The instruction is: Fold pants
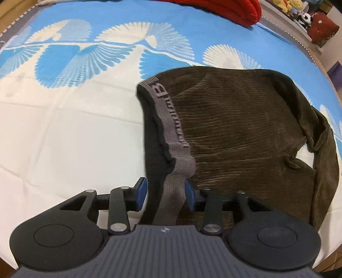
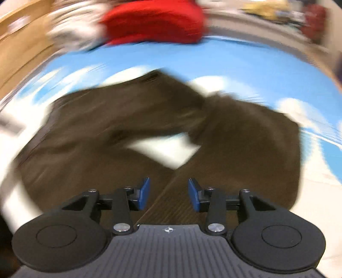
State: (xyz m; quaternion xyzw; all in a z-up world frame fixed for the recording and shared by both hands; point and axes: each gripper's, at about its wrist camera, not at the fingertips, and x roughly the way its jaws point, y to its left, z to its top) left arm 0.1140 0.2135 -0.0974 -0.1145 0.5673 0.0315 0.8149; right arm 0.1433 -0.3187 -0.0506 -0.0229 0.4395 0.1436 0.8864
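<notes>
Left wrist view first: the left gripper (image 1: pixel 165 195) has its blue pads (image 1: pixel 142 193) set apart with the grey waistband (image 1: pixel 168 128) of the brown pants (image 1: pixel 245 132) running down between them. The band fills most of the gap, but I cannot tell for certain whether the pads are pinching it or only standing around it. From there the waistband climbs toward the middle of the frame, and the ribbed brown cloth spreads across the right half, lying on a blue and white bedspread (image 1: pixel 64 107). A red garment (image 1: pixel 224 8) sits at the top edge.

Over in the right wrist view, everything past the tool is smeared with motion. The right gripper (image 2: pixel 168 195) has its jaws standing open over brown cloth at lower centre, touching nothing that I can make out. The pants (image 2: pixel 106 128) lie bunched across the middle, with a patch of bedspread (image 2: pixel 164 147) showing through.

My guess is that this is an early step, taking hold of the waist before laying the garment flat. Next, the right tool likely needs a firm bite on cloth, then both should draw the pants straight.
</notes>
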